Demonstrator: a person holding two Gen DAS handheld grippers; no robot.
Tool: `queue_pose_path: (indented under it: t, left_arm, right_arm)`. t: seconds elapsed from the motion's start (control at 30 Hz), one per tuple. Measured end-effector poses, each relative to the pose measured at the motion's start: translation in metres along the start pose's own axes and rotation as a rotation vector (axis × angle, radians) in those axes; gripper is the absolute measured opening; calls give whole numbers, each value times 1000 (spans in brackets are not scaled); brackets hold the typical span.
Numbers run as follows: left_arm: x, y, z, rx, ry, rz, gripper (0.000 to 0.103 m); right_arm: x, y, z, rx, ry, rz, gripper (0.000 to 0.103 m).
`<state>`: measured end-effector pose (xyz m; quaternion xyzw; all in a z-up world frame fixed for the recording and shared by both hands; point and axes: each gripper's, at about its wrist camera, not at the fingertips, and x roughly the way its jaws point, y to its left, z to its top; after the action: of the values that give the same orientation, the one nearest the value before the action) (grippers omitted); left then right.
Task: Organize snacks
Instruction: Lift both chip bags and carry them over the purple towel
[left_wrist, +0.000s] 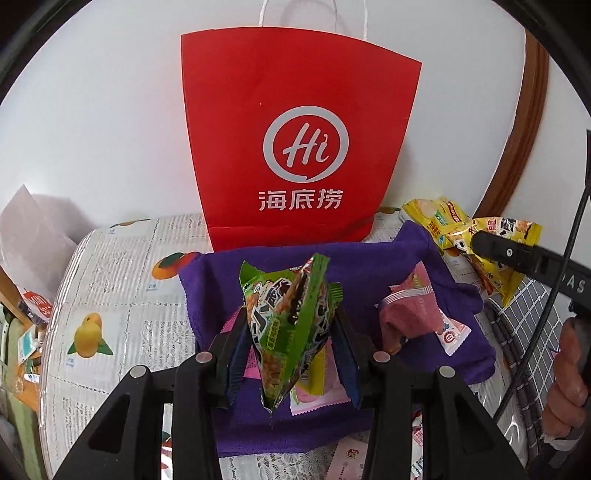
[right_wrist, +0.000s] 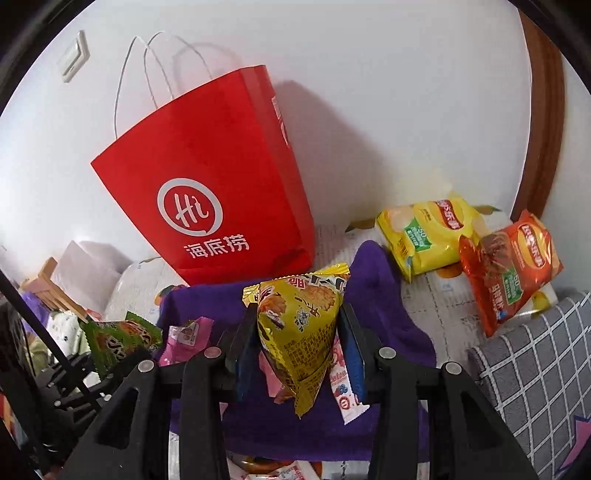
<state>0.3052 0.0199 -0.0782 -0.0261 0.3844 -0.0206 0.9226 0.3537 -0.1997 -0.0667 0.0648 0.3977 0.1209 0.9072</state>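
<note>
Black linkage bars fill the foreground, and just past them the left claw (left_wrist: 291, 332) is pinching a green snack packet (left_wrist: 290, 321) by its sides, the packet standing on end between the pads with its lower tip hanging free. Off to that claw's right, the right claw (right_wrist: 299, 332) is clamped the same way on a yellow snack packet (right_wrist: 301, 332). Both hang above a purple cloth (left_wrist: 369, 266) spread on the counter (left_wrist: 122, 295), with pink wrapped snacks (left_wrist: 413, 317) lying just below and beside the claws. Ahead of both claws stands a red paper bag (left_wrist: 295, 140), upright against the wall. I'd judge the risk to be slippage: the packets are puffy and glossy, so they could squirm out or burst. If the bag is the target, its mouth sits high above the claws, and a nudge against its side could tip it. Two larger chip bags (right_wrist: 428, 236) lie beyond the right claw, clear for now.
</note>
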Motion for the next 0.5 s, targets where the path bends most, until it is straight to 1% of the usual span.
queue_pose_path:
  t: [0.1, 0.23, 0.33, 0.5]
  left_arm:
    - [2, 0, -1, -1, 5, -3, 41]
    - [4, -2, -2, 2, 12, -3, 41]
    - [7, -3, -4, 6, 16, -3, 41]
    - [9, -2, -5, 0, 21, -4, 41]
  right_arm:
    - [2, -1, -3, -26, 15, -3, 42]
    - [0, -4, -2, -29, 4, -18, 42]
    - [0, -4, -3, -46, 19, -9, 42]
    - [1, 1, -6, -64, 44, 35, 42]
